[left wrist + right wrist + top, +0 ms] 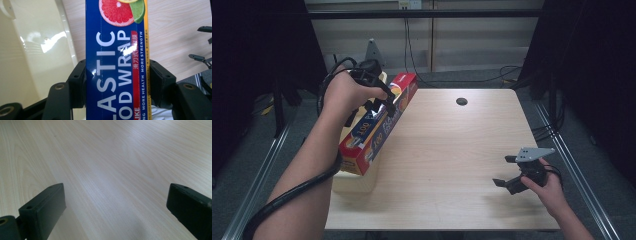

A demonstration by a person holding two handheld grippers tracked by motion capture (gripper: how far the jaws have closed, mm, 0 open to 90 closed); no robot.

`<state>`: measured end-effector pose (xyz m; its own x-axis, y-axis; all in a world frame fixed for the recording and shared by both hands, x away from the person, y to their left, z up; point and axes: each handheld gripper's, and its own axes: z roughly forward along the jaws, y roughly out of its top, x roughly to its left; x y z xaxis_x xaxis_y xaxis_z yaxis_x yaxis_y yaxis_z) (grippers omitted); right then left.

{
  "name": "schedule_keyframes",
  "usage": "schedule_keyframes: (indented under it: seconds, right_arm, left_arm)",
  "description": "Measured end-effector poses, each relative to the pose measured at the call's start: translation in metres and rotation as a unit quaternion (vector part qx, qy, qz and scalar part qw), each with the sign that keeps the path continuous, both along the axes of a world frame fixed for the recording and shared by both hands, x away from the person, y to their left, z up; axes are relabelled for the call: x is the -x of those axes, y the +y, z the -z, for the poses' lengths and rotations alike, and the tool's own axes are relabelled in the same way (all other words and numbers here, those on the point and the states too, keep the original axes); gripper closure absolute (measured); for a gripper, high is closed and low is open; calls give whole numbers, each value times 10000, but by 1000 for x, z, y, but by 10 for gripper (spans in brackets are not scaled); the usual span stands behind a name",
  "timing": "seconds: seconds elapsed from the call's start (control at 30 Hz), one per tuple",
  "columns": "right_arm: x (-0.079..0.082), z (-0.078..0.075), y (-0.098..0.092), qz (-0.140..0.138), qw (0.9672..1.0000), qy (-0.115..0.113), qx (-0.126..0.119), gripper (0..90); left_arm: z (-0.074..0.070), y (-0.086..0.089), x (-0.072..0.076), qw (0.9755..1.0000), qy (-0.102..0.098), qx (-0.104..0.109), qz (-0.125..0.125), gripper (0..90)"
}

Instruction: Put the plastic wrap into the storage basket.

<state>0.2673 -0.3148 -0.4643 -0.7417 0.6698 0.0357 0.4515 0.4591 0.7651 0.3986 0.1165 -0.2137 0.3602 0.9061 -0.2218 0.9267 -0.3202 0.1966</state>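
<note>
The blue box (116,67) reads in big white letters "ASTIC" over "OD WRAP", with small white print "MORE HEALTH MORE STRENGTH" beside it, and shows "100" on its side in the high view.

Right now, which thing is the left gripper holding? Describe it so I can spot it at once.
Start at the wooden table and go to its left edge, where a cream tub sits. Above it, the left gripper clamps a long plastic wrap box, tilted, blue with red sides and a grapefruit picture: the scene's one printed, colourful item.
</note>
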Motion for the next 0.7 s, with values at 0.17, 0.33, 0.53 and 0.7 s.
schedule_keyframes:
  seconds: [0.17,0.33,0.53,0.7]
  right_arm:
    - [1,0,0,-4,10000,42,-4,21]
    - [0,0,0,20,10000,-1,-9,21]
    - [0,1,1,-20,10000,30,24,21]
    - [0,0,0,0,10000,32,34,20]
  left_arm:
    - [-5,8,1,10000,-63,3,-78,416]
    - [-8,17,1,9998,-106,8,-146,416]
    - [-11,22,1,9997,-114,6,-198,416]
    - [-15,28,2,9995,-144,16,-263,415]
